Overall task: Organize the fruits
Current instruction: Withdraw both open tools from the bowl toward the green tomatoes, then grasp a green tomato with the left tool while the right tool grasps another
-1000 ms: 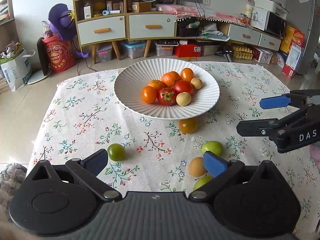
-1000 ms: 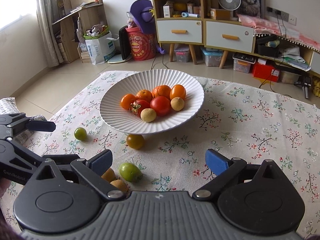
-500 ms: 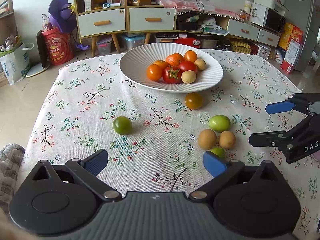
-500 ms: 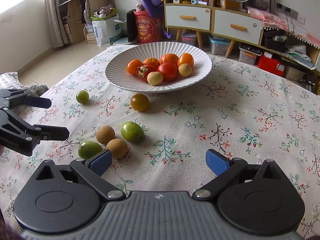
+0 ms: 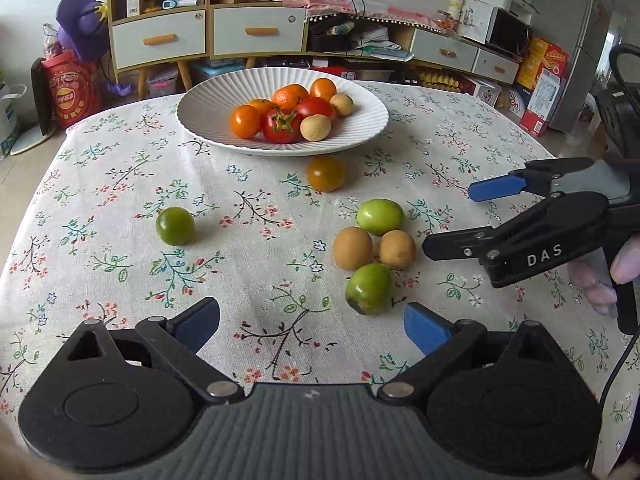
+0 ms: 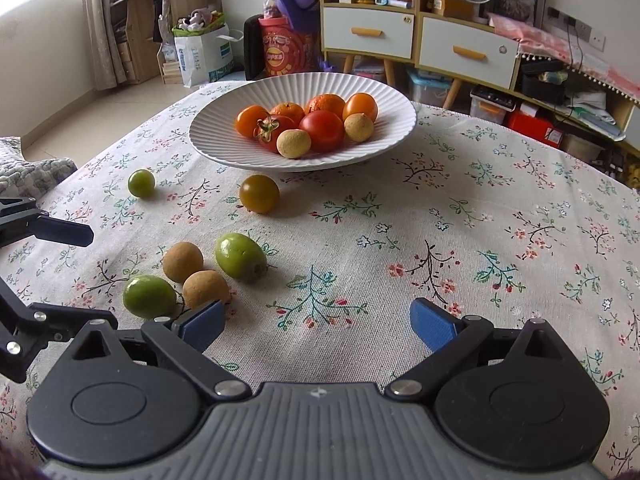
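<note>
While six fruits lie loose short of the bowl (image 5: 368,128), the left gripper (image 5: 312,322) and right gripper (image 6: 318,322) hover with fingers apart, a green fruit (image 5: 369,288) just ahead of the left one's right finger, likely the first pick.

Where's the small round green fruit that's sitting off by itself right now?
In the left wrist view the small green fruit lies alone on the tablecloth, left of centre, below the white bowl and well left of the brown-and-green cluster.

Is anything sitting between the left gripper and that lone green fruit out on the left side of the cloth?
Nothing visible does. The left gripper is open, and only bare tablecloth lies between it and the lone green fruit. The four-fruit cluster sits off toward the right gripper, clear of that path.
</note>
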`<state>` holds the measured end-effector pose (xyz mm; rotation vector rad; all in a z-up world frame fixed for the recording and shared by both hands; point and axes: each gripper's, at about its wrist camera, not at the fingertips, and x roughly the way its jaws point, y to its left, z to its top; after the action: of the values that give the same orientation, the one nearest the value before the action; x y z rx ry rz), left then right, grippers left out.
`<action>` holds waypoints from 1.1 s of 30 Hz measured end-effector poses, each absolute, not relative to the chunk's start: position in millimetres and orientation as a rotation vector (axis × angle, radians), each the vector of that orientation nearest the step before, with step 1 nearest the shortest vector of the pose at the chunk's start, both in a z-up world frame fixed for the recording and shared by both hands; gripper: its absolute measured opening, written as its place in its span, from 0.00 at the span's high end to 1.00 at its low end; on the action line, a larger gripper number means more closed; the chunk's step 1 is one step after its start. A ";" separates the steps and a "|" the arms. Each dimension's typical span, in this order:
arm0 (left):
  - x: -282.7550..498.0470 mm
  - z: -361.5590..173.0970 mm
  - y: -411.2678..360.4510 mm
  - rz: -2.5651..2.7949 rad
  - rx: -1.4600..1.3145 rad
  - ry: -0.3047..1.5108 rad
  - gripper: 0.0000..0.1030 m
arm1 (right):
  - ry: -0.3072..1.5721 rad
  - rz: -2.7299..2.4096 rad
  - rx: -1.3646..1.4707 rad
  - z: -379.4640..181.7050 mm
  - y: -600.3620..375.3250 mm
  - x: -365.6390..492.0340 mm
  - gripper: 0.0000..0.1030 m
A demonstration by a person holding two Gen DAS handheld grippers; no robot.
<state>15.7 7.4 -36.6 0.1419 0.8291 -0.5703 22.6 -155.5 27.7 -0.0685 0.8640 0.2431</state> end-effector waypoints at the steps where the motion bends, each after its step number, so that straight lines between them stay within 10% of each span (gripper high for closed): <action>1: 15.6 -37.1 6.0 -0.580 0.139 0.832 0.14 | 0.864 0.242 -0.069 26.5 -155.4 23.6 0.06; 22: 14.1 -38.5 -12.2 -0.659 0.142 0.844 0.74 | 0.849 0.298 -0.086 29.6 -131.5 31.6 0.40; 33: 17.3 -37.8 -8.2 -0.621 0.139 0.843 0.76 | 0.847 0.334 -0.095 30.3 -122.9 33.0 0.59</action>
<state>17.3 -8.2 -37.8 0.1389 0.8433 -0.6211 33.0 -122.9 30.3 -0.0954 0.8474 0.3342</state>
